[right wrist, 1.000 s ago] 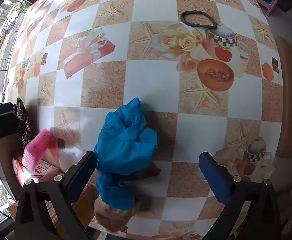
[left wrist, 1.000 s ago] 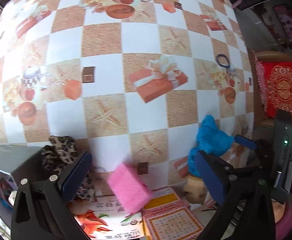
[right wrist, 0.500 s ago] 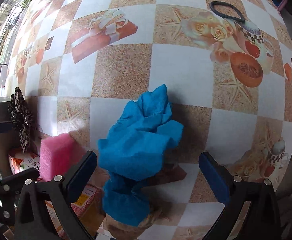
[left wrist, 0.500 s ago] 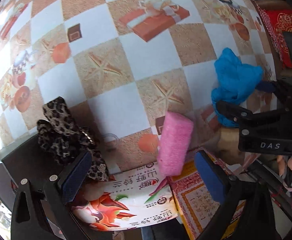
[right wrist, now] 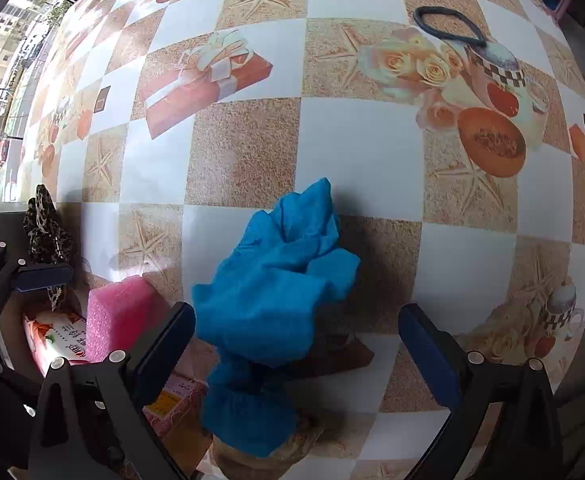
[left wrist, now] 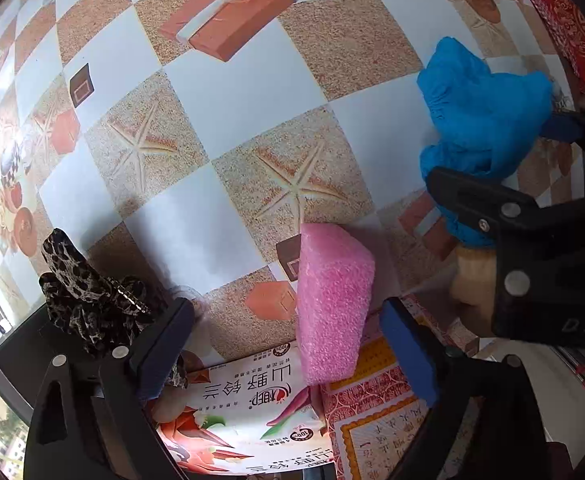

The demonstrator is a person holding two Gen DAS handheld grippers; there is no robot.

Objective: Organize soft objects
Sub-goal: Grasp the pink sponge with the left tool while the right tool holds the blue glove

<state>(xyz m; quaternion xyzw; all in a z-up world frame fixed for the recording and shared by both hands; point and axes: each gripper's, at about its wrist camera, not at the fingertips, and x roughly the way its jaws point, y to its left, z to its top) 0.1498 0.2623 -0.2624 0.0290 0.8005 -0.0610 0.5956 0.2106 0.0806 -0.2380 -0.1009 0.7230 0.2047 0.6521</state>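
The table (right wrist: 356, 148) lay bare beyond. Both claws' jaws, just narrowing, gripped nothing: the left claw (left wrist: 288, 344) flanked the sponge (left wrist: 332, 304), the right claw (right wrist: 296, 344) the cloth (right wrist: 276, 292).

bright daylight, heavy fisheye warping

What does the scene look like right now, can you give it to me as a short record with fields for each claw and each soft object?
left claw: open, jaws just been closing, either side of the pink sponge
pink sponge: upright, leaning on printed packets
right claw: open, jaws just been closing, around the blue cloth
blue cloth: crumpled, on a tan object
leopard scrunchie: on a dark box
black hair tie: far on tablecloth
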